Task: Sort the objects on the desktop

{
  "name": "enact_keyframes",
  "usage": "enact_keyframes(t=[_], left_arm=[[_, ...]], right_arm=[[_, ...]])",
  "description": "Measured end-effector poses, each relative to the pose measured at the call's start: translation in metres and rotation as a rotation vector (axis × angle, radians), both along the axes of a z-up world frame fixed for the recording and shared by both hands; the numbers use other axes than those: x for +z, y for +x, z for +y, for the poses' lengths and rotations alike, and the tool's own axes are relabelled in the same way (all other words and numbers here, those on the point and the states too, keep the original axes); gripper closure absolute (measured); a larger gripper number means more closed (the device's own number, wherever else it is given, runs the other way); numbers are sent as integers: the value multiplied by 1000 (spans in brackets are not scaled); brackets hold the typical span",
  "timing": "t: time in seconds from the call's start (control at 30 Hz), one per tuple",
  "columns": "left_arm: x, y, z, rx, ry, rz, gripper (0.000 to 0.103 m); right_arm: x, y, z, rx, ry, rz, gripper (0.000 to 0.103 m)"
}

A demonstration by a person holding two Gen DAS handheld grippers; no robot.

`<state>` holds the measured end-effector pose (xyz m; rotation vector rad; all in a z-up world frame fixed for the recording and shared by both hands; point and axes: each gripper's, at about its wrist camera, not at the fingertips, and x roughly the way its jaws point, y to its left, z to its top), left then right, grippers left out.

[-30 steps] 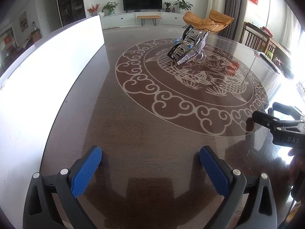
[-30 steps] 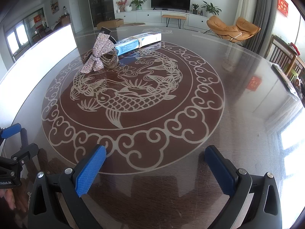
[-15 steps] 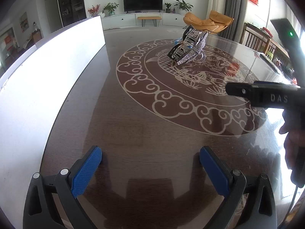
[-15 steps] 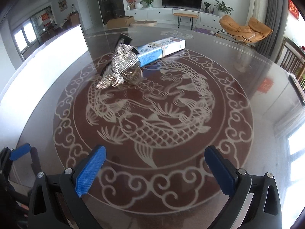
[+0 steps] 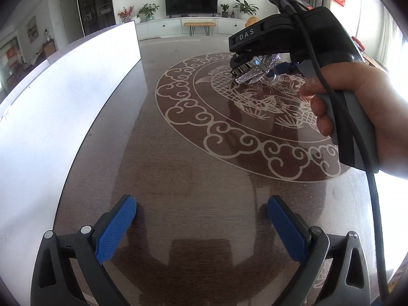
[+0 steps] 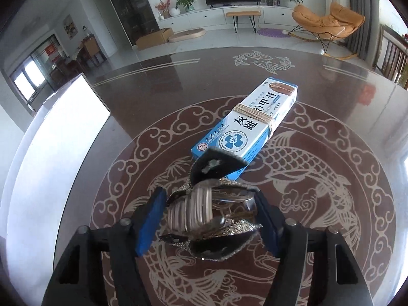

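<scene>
- The right gripper [image 6: 207,219] points steeply down over the middle of the table [image 5: 193,178]; its blue ribbed pads [image 6: 149,225] stand on either side of the rhinestone bow hair clip [image 6: 204,211] and are closing on it, though whether they press it yet cannot be told.
- In the left wrist view a bare hand [image 5: 357,117] wraps the grey handle of that gripper, a finger curled on the trigger and a black cable trailing down from the body.
- The left gripper [image 5: 201,227] hangs low over the near edge of the table, tilted down, jaws spread wide with nothing between them.
- The bow is glittery silver mesh with a wrapped, ribbed centre band and dark felt backing; it lies on the carp inlay [image 6: 301,168].
- Just behind it, touching or nearly so, lies a long blue-and-white ointment carton [image 6: 252,125] bound with rubber bands.
- The tabletop is glossy dark wood with pale cloud-scroll inlay.
- A flat white board [image 5: 63,107] runs along the table's left edge.
</scene>
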<state>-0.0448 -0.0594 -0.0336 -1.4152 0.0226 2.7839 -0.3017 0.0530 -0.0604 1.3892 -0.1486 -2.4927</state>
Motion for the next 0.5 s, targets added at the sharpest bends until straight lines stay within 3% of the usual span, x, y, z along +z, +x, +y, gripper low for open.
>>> enact_keyframes(t=[0.17,0.4,0.5], left_arm=[[0,-1,1,0,0,0,0],[0,-1,1,1,0,0,0],[0,-1,1,0,0,0,0]], right_arm=[[11,33,26,76,40,42,44],[10,134,115,75,148,129,45],[-2,168,143,71,198,113,45]])
